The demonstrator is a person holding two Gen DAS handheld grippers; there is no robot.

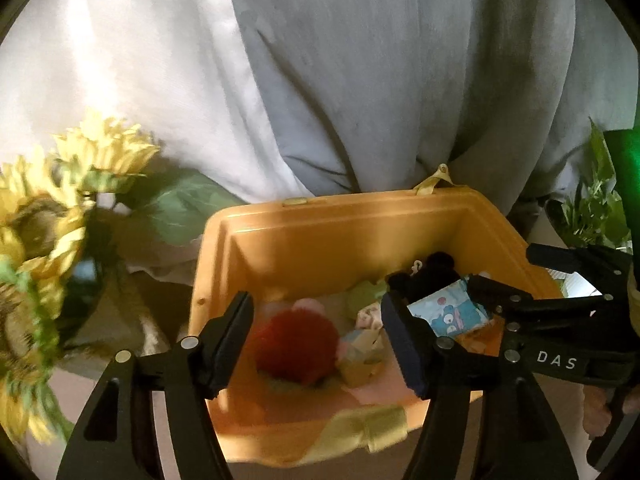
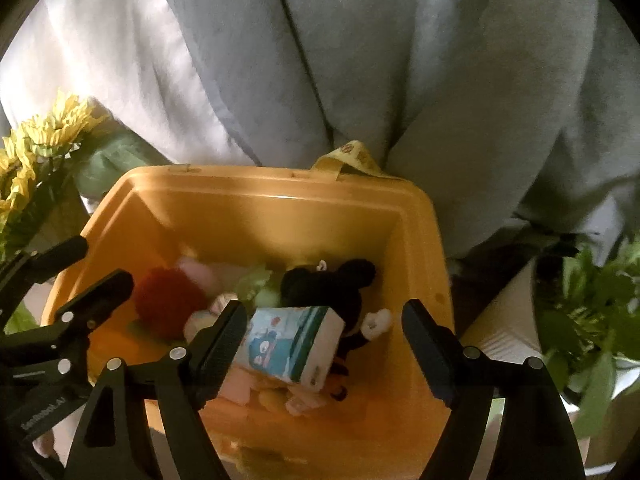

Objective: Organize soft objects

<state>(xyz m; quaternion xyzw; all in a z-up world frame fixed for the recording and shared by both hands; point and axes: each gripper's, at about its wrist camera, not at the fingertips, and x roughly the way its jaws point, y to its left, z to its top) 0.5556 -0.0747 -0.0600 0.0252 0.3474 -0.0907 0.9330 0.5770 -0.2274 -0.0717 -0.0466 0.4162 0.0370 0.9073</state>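
An orange bin (image 1: pixel 344 206) (image 2: pixel 280 184) holds several soft things. Among them are a red fluffy ball (image 1: pixel 296 344) (image 2: pixel 168 304), a black plush toy (image 2: pixel 328 284) (image 1: pixel 436 268) and a blue-and-white tissue pack (image 2: pixel 292 344) (image 1: pixel 448 312). My left gripper (image 1: pixel 320 344) (image 2: pixel 106 258) hangs open over the bin's left half, above the red ball, with nothing between its pads. My right gripper (image 2: pixel 326 344) (image 1: pixel 504 270) stands open over the right half. The tissue pack lies on the pile below it, close to its left finger. A yellow-green cloth (image 1: pixel 360 428) drapes over the near rim.
Grey and white curtains (image 1: pixel 360 80) hang right behind the bin. Yellow sunflowers (image 1: pixel 40 240) (image 2: pixel 44 136) crowd the left side. Green leafy plants (image 2: pixel 592 312) (image 1: pixel 592 208) stand on the right, beside a white box (image 2: pixel 504 332). A yellow strap (image 2: pixel 356 156) sticks up at the bin's far rim.
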